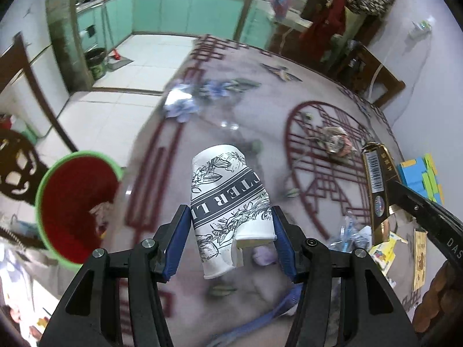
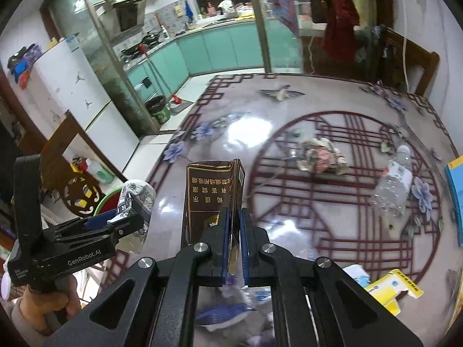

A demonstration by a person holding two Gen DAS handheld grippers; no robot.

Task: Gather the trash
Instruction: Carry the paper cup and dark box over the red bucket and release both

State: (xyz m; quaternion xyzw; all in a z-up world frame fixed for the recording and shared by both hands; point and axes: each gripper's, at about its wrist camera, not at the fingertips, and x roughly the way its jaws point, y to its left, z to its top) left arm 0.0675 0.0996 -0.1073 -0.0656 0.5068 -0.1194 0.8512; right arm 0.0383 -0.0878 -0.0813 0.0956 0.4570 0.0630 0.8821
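Plastic bottle (image 2: 395, 183) only in right wrist view

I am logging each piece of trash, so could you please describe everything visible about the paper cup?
The paper cup is white with black botanical drawings and a dark lettered band. It looks crushed and creased, with a torn flap near its rim. The left hand-held gripper clamps it between blue pads, in the air above the patterned table, right of the green-rimmed bin.

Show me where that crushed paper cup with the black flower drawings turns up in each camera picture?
Left wrist view: the paper cup is centre, clamped in the left gripper.
Right wrist view: paper cup at lower left, in that same gripper.
Shared landmark: the crumpled paper wad on the table.
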